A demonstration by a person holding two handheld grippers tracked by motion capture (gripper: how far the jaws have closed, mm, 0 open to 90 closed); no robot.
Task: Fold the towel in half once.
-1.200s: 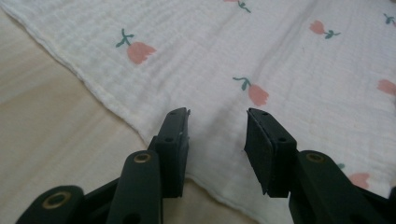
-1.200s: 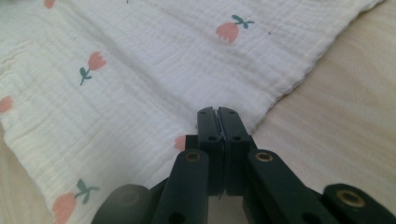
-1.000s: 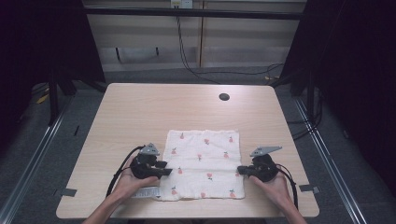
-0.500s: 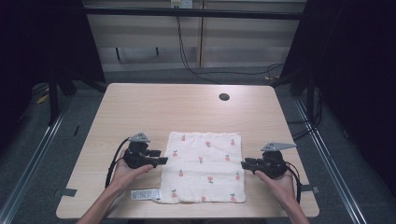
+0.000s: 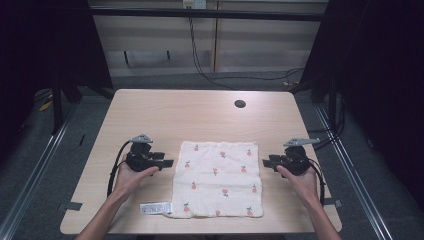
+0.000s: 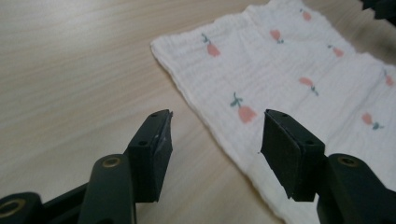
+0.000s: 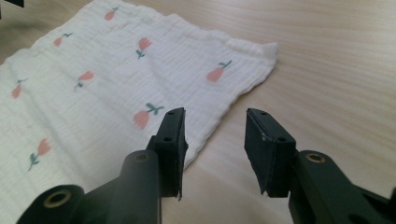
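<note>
A white cloth (image 5: 217,179) printed with small pink tulips lies spread flat on the wooden table (image 5: 175,115). My left gripper (image 5: 167,163) hovers just off the cloth's left edge, and my right gripper (image 5: 266,162) just off its right edge, both pointing inward. In the left gripper view the gripper (image 6: 217,133) stands open above the cloth's (image 6: 289,70) edge. The right gripper (image 7: 215,133) is likewise open beside the cloth's (image 7: 107,79) corner. Both pairs of jaws have just been opening, and nothing is pinched between them.
A white label (image 5: 155,207) lies at the cloth's near left corner. A dark round hole (image 5: 240,104) sits in the tabletop toward the far right. Bare wood surrounds the cloth; dark floor and cables lie beyond the table.
Both grippers have drawn outward off the cloth's side edges and shifted a little farther from me. Their jaws have opened and let the cloth go, and it now lies flat.
</note>
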